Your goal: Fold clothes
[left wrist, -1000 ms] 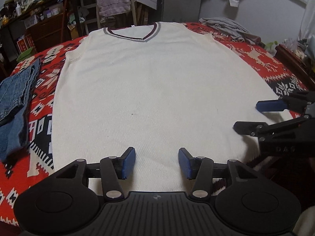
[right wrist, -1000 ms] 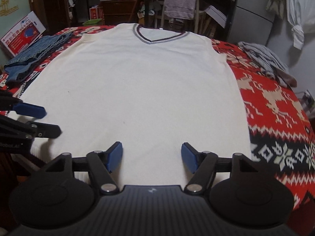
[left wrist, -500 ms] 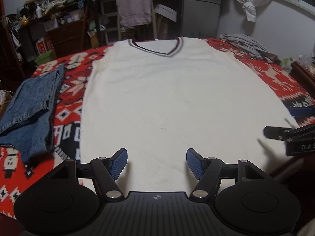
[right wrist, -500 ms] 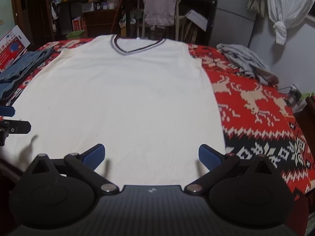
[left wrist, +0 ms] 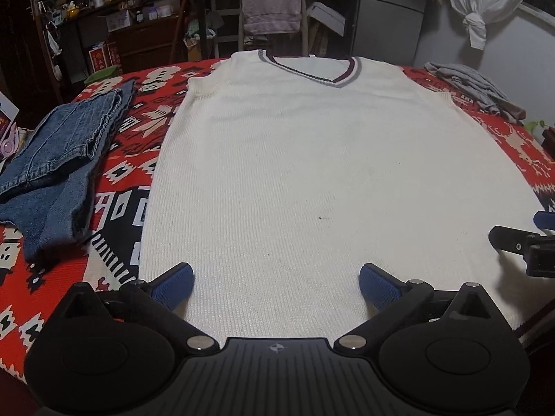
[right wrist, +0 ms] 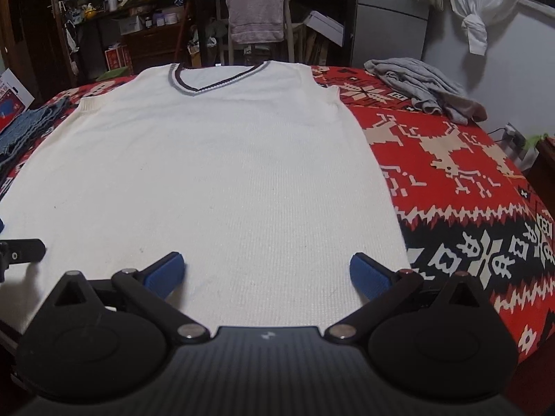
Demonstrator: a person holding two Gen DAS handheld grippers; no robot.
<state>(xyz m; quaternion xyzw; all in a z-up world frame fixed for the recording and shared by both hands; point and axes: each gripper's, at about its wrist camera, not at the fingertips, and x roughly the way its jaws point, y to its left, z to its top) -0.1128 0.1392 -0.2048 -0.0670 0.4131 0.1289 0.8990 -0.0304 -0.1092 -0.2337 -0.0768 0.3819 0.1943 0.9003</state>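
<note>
A cream knitted vest [left wrist: 312, 159] [right wrist: 215, 173] with a grey and maroon V-neck lies flat, collar away from me, on a red patterned blanket [right wrist: 451, 180]. My left gripper [left wrist: 276, 286] hovers over the vest's near hem, wide open with nothing between its blue pads. My right gripper [right wrist: 265, 275] hangs over the hem further right, also wide open and holding nothing. In the left wrist view, a fingertip [left wrist: 510, 239] of the right gripper pokes in at the right edge. A fingertip [right wrist: 20, 251] of the left gripper shows at the left edge of the right wrist view.
Folded blue jeans [left wrist: 59, 159] lie on the blanket left of the vest. A crumpled grey garment [right wrist: 423, 86] sits at the far right corner. Behind the bed stand a chair with a pink towel [left wrist: 270, 0], cluttered shelves [left wrist: 121, 7] and a grey cabinet [right wrist: 388, 24].
Both grippers have opened wider and drawn back and up from the hem. They have also moved apart sideways, so each shows less of the other.
</note>
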